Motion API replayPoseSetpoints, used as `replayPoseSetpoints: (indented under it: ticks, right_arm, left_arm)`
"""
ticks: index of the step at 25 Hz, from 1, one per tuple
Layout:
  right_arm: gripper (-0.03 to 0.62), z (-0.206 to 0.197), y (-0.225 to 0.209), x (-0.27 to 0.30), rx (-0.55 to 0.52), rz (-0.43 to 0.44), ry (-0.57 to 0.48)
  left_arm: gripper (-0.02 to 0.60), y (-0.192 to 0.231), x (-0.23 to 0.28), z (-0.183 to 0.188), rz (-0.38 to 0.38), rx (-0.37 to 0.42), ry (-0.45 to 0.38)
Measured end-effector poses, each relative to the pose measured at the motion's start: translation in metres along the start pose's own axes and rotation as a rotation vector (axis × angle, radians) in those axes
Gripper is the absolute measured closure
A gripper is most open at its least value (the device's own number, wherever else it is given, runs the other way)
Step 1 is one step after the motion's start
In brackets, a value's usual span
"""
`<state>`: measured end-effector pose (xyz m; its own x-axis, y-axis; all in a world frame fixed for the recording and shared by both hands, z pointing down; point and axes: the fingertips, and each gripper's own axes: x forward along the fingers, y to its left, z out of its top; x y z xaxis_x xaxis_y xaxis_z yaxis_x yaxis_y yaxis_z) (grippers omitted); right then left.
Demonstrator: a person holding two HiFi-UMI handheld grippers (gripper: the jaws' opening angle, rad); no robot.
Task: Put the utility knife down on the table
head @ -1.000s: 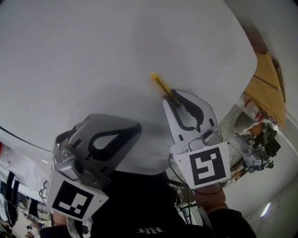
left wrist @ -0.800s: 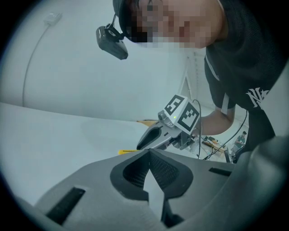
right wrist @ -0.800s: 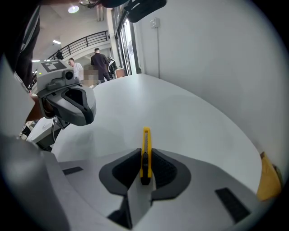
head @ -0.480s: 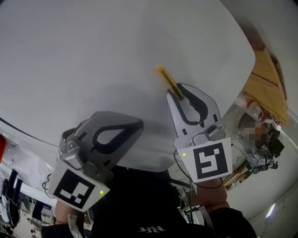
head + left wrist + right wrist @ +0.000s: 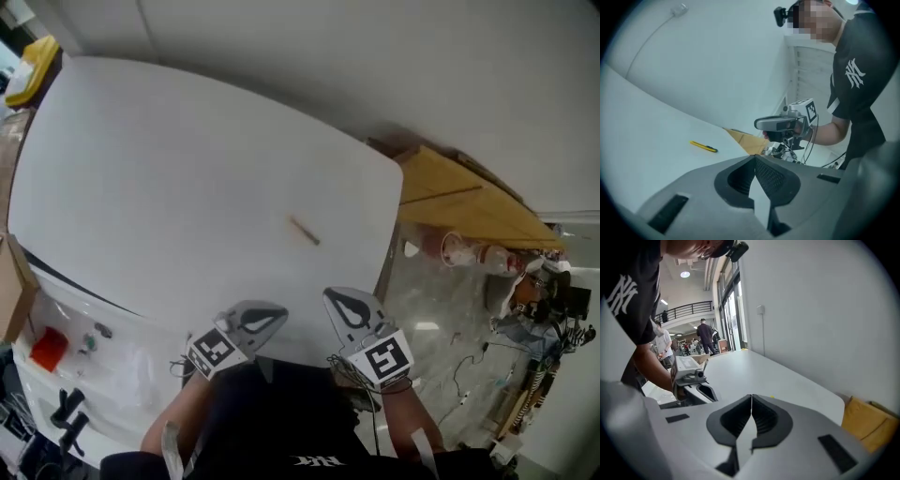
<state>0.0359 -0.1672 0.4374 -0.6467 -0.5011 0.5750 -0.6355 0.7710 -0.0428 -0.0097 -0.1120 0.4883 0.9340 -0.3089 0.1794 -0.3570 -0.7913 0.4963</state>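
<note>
**Status.** The slim yellow utility knife with a dark tip (image 5: 304, 231) lies flat on the white, round-cornered worktop (image 5: 169, 178). It sits to the left of the tan wooden panel (image 5: 450, 192) that leans beyond the worktop's right edge, and it is clear of that panel. Nothing touches the knife. By this evidence the set-down is judged complete.

**Hand-held grippers.**
- The left hand-held gripper (image 5: 272, 314) is clenched on nothing. Its own view shows the ribbed pads (image 5: 768, 176) meeting, with no object between them.
- The right hand-held gripper (image 5: 333, 298) is likewise clenched and empty.
- Both are well apart from the knife, on the person's side of the wooden panel, above the worktop's near edge.

**Hazards from this state.**
1. Displacement. The knife rests closer to the wooden-panel side of the worktop than to the opposite side. A forward sweep of either hand-held gripper, or of a forearm, could slide it across the smooth surface and off the edge toward the panel.
2. Blade condition. Whether the blade is extended is too small to tell in any view. Treat the dark tip as sharp.
3. Needless re-grasp. Any re-grasp risks tipping or spinning the thin body.
</note>
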Motion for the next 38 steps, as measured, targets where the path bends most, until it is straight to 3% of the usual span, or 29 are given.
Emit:
replayPoseSetpoints:
  ticks: [3, 6, 9, 14, 17, 19, 22, 26, 29, 32, 35, 38]
  right_arm:
    - [0.588, 0.005, 0.037, -0.051, 0.009, 0.016, 0.028]
    - [0.588, 0.016, 0.068, -0.101, -0.019, 0.036, -0.019]
    - [0.588, 0.037, 0.099, -0.148, -0.017, 0.115, -0.144]
    - [0.589, 0.068, 0.170, -0.248, 0.123, 0.416, -0.448]
    - [0.589, 0.071, 0.190, -0.307, 0.195, 0.469, -0.621]
    - [0.589, 0.064, 0.198, -0.334, 0.251, 0.461, -0.690]
    - [0.589, 0.044, 0.208, -0.354, 0.304, 0.405, -0.708]
    - [0.589, 0.024, 0.215, -0.363, 0.354, 0.299, -0.684]
    - [0.589, 0.018, 0.224, -0.376, 0.375, 0.280, -0.712]
    - [0.590, 0.015, 0.232, -0.383, 0.417, 0.298, -0.718]
    - [0.591, 0.020, 0.264, -0.397, 0.253, 0.269, -0.685]
    - [0.591, 0.029, 0.271, -0.412, 0.083, 0.180, -0.706]
  left_arm:
    - [0.577, -0.058, 0.007, 0.007, -0.047, 0.003, 0.013]
    - [0.577, -0.110, 0.003, 0.039, -0.033, 0.060, -0.034]
    - [0.577, -0.153, -0.008, 0.075, -0.008, 0.128, -0.083]
    - [0.577, -0.250, -0.039, 0.105, 0.027, 0.264, -0.132]
    - [0.577, -0.314, -0.043, 0.112, 0.034, 0.316, -0.126]
    - [0.577, -0.351, -0.042, 0.112, 0.020, 0.353, -0.101]
    - [0.577, -0.390, -0.041, 0.101, -0.003, 0.394, -0.059]
    - [0.577, -0.416, -0.040, 0.082, -0.022, 0.373, 0.004]
    - [0.577, -0.433, -0.041, 0.062, -0.090, 0.409, 0.038]
    - [0.577, -0.441, -0.032, 0.045, -0.164, 0.339, 0.037]
    - [0.577, -0.468, -0.035, 0.043, -0.224, 0.344, 0.033]
    - [0.577, -0.473, -0.039, 0.047, -0.219, 0.339, 0.013]
